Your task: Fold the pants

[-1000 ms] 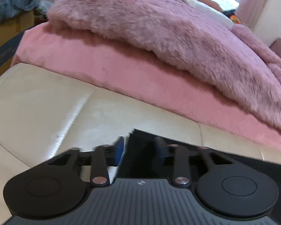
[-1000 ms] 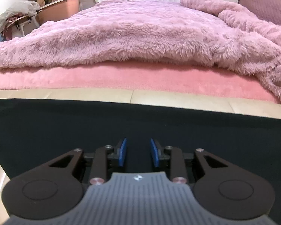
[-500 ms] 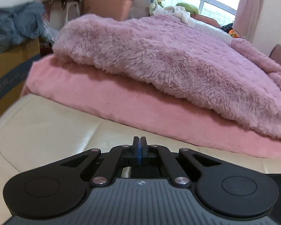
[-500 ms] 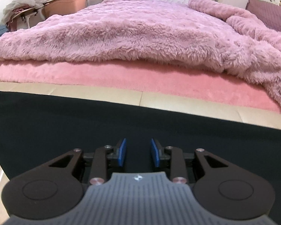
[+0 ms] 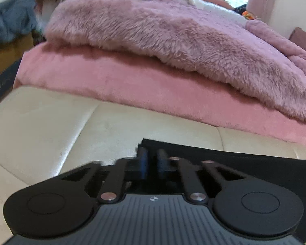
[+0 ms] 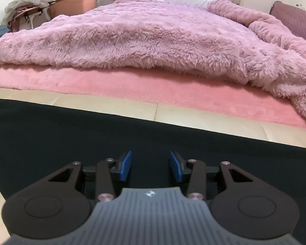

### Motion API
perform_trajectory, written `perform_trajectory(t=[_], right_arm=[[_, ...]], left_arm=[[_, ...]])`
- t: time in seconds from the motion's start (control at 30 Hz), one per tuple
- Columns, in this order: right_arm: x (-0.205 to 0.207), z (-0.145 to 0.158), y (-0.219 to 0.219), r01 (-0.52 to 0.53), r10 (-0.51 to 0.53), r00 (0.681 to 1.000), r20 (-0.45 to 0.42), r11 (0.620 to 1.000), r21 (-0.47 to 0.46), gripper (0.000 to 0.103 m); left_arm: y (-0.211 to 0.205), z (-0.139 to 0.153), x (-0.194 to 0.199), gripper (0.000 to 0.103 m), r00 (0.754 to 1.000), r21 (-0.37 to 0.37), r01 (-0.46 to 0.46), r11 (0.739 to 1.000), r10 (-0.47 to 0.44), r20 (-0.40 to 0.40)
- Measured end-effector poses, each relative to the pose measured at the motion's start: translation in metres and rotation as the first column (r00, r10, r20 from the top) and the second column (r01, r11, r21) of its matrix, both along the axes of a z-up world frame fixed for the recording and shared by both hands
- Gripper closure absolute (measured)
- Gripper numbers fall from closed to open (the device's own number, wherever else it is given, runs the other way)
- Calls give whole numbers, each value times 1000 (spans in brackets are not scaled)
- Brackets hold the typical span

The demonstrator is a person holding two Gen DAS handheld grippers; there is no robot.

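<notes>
The black pants (image 6: 71,134) lie flat on a cream padded bench (image 6: 214,116) at the foot of a bed. In the left wrist view a corner of the pants (image 5: 224,161) lies under my left gripper (image 5: 152,162), whose blue pads stand a small gap apart just above that corner, holding nothing. My right gripper (image 6: 151,166) is open, with its blue pads wide apart, low over the middle of the pants and empty.
A pink sheet (image 6: 132,89) and a fluffy mauve blanket (image 6: 142,40) cover the bed beyond the bench. A pink tub (image 6: 71,2) and piled clothes stand at the far left. Bare cream bench (image 5: 40,126) lies left of the pants.
My left gripper was shut and raised half a second ago; it has opened slightly and come down over the pants' corner. My right gripper has opened wider.
</notes>
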State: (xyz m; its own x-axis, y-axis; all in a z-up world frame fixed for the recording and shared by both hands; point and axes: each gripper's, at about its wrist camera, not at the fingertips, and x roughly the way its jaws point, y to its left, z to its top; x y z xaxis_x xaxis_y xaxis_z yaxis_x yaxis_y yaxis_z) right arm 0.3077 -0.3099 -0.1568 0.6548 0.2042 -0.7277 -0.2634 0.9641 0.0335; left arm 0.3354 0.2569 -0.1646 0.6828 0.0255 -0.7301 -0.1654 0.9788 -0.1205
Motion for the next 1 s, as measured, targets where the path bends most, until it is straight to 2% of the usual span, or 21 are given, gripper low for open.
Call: perform_trajectory(t=[0.13, 0.43, 0.57, 0.67, 0.7, 0.73, 0.8, 0.83, 0.9, 1.0], right_arm=[[-1, -2, 4, -10, 10, 1000, -2, 1000, -5, 64], [-4, 2, 8, -29, 29, 999, 14, 999, -15, 65], [-2, 6, 11, -38, 39, 999, 31, 999, -13, 65], [0, 8, 17, -62, 61, 998, 28, 998, 5, 65], [0, 8, 20, -80, 79, 996, 29, 997, 17, 65], [1, 9, 25, -109, 108, 994, 28, 993, 34, 66], [1, 9, 37, -178, 177, 984, 25, 982, 56, 77], [2, 7, 46, -223, 222, 975, 22, 973, 63, 86], [7, 2, 67, -308, 308, 951, 11, 950, 50, 89], [23, -4, 89, -314, 314, 949, 36, 950, -4, 89]], left_arm=[[-4, 5, -2, 103, 1000, 43, 16, 999, -17, 20], [-14, 35, -6, 103, 994, 119, 15, 993, -28, 108], [-14, 17, 9, 103, 999, 153, 22, 988, -27, 35], [-15, 5, 15, 103, 1000, 142, 25, 989, -24, -10], [-15, 3, 16, 99, 1000, 144, 24, 989, -21, -17], [-15, 2, 16, 94, 1000, 148, 15, 989, -12, -21], [-16, 7, 11, 92, 1000, 143, -11, 990, 12, -4], [-18, 10, 7, 92, 1000, 133, -11, 991, 10, 11], [-27, 16, 0, 92, 999, 119, 39, 992, -42, 20], [-45, 19, -10, 92, 993, 95, 118, 988, -120, 16]])
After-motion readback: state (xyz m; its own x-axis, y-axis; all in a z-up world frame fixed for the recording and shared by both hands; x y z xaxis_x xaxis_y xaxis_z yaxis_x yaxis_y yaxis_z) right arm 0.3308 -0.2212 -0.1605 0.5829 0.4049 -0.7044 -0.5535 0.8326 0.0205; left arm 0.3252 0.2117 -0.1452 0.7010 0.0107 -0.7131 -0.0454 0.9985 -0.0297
